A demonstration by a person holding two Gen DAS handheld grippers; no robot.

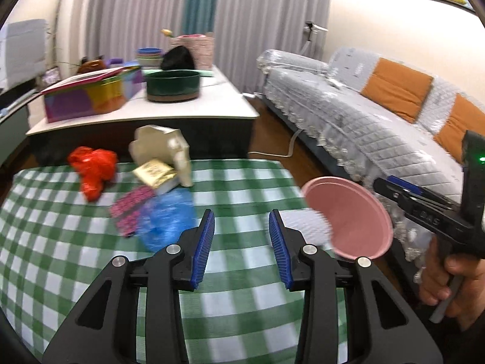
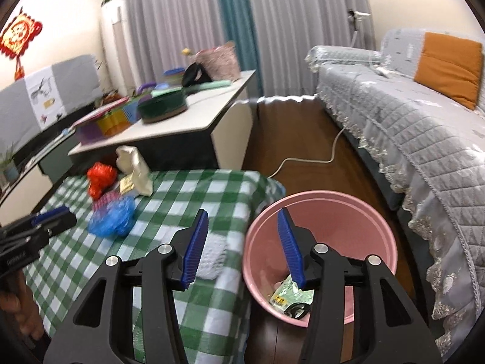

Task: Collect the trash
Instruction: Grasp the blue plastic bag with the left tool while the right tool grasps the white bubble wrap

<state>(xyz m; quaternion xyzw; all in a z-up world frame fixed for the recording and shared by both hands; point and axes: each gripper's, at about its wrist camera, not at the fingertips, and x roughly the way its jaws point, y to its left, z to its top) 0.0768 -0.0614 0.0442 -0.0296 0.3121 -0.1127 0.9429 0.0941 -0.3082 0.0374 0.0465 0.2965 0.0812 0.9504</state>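
Both wrist views look down, close over the checked table (image 1: 242,318), sharing its trash pile (image 2: 115,200)

Trash pile (image 1: 145,194) motion-blurred; pink bin (image 2: 318,242) bottom partly hidden behind right hand-held gripper (image 2: 245,248).

The tabletop (image 1: 242,309) wears a matt green-checked woven cloth, the bin (image 2: 376,227) is smooth pink plastic, the red bag (image 1: 92,166) and blue bag (image 1: 169,221) are thin crinkled plastic, and the fingers (image 1: 201,248) carry ribbed blue rubber-like pads.
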